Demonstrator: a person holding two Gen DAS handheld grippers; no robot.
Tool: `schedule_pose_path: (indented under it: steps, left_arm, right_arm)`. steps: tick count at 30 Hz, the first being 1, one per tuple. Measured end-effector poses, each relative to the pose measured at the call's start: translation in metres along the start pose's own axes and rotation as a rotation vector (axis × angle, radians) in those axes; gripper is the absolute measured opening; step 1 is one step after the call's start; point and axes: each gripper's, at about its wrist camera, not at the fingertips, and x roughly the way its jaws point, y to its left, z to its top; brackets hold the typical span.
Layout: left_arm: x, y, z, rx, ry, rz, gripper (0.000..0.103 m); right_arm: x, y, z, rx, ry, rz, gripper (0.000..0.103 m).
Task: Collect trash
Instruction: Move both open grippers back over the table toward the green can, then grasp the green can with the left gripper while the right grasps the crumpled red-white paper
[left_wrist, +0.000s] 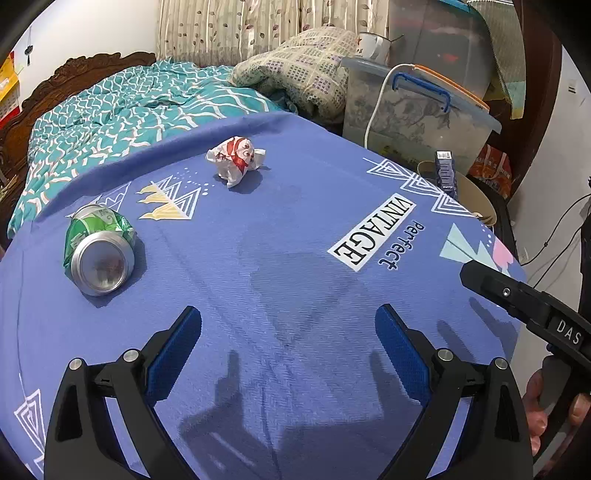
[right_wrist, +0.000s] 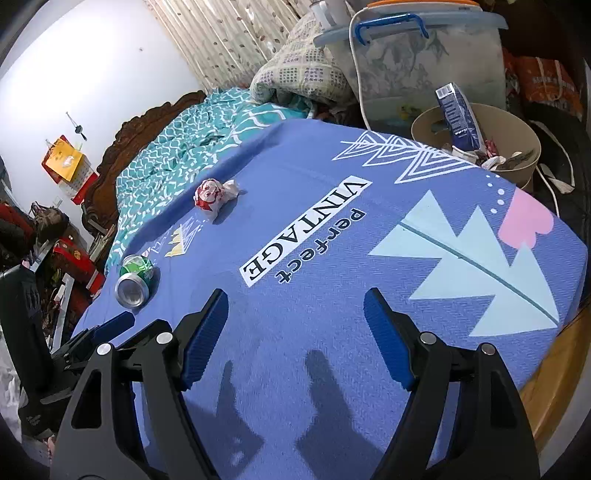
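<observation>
- Tablecloth (left_wrist: 295, 229): woven blue cloth, matt, finely ribbed, with flat printed patterns.
- Can (left_wrist: 99, 248): crushed metal, glossy green wall, dull silver base.
- Wrapper (left_wrist: 236, 158): crumpled paper, white and red, slightly shiny.
- Left gripper (left_wrist: 288, 325): matt black plastic, textured blue pads, bright metal pins.
- Bin (right_wrist: 524, 129): smooth beige plastic.
- Storage box (left_wrist: 413, 118): cloudy translucent plastic.

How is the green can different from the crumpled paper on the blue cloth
The green can is metal, dented, lying on its side with its silver end toward the left gripper's camera; the crumpled paper is a white and red wad with no clear shape. The can sits nearer the grippers, the paper farther back. Both rest loose on the blue cloth, untouched.
</observation>
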Motion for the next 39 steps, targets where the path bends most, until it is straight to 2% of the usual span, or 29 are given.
schedule_pose_path:
  steps: [15,18,19,21,24,26,29,32,35,39]
  left_arm:
    - [0.005,-0.002,0.003,0.023,0.002,-0.019,0.091]
    - [-0.008,0.014,0.011,0.000,-0.051,0.015,0.091]
    - [-0.014,0.024,0.015,-0.018,-0.074,0.033,0.091]
    - [-0.025,0.059,0.026,-0.090,-0.114,0.115,0.095]
    - [-0.024,0.121,0.040,-0.249,-0.096,0.198,0.094]
    - [-0.014,0.158,0.045,-0.349,-0.052,0.185,0.094]
    - [0.008,0.204,0.049,-0.476,0.029,0.137,0.094]
    - [0.015,0.236,0.039,-0.616,0.033,0.027,0.093]
    - [0.017,0.248,0.029,-0.657,0.025,-0.002,0.085]
    - [0.030,0.247,0.022,-0.657,0.065,-0.041,0.071]
  right_arm:
    - [-0.001,-0.006,0.001,0.025,-0.014,-0.029,0.077]
    - [0.004,-0.006,0.001,0.023,-0.001,-0.030,0.077]
    - [0.005,-0.007,0.001,0.025,0.003,-0.029,0.077]
    - [0.008,-0.009,0.002,0.027,0.004,-0.028,0.077]
    - [0.016,-0.007,0.013,0.012,0.006,-0.012,0.077]
    - [0.030,0.004,0.032,-0.029,0.026,0.037,0.077]
    - [0.065,0.022,0.065,-0.052,0.098,0.158,0.077]
    - [0.111,0.043,0.101,-0.085,0.145,0.209,0.077]
    - [0.157,0.074,0.127,-0.168,0.176,0.198,0.077]
    - [0.204,0.115,0.134,-0.241,0.209,0.200,0.078]
